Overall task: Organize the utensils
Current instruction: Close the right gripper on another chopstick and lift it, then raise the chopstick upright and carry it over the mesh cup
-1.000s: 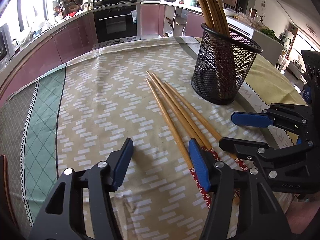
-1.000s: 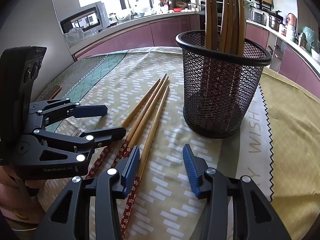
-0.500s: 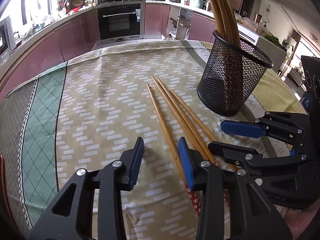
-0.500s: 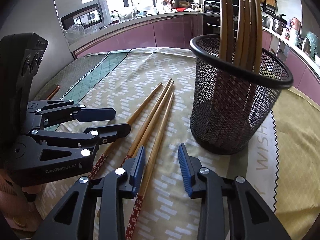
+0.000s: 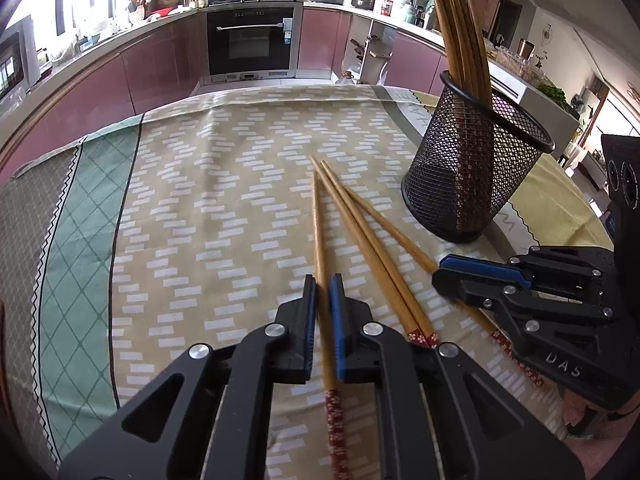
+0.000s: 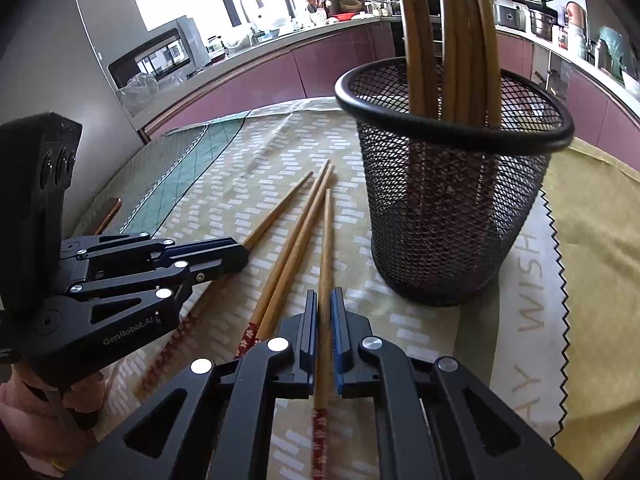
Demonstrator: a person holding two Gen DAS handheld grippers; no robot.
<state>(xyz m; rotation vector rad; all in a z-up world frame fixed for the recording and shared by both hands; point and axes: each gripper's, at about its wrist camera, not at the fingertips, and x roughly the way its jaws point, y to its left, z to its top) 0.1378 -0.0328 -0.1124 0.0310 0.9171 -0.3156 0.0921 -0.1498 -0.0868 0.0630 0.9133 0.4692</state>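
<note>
Several wooden chopsticks with red patterned ends lie on the tablecloth beside a black mesh holder, which holds several more upright chopsticks. My left gripper is closing its jaws on the leftmost chopstick, and the pads press its sides. My right gripper is closing the same way, shut on the rightmost chopstick nearest the holder. Two chopsticks lie loose between the held ones.
The patterned tablecloth has a green band on the left and a yellow part on the right. Purple kitchen cabinets and an oven stand behind the table. A person's hand holds the left gripper.
Both grippers went from wide open to shut, each closing on one chopstick. The left one shifted right over the leftmost chopstick. The right one moved slightly towards the holder.
</note>
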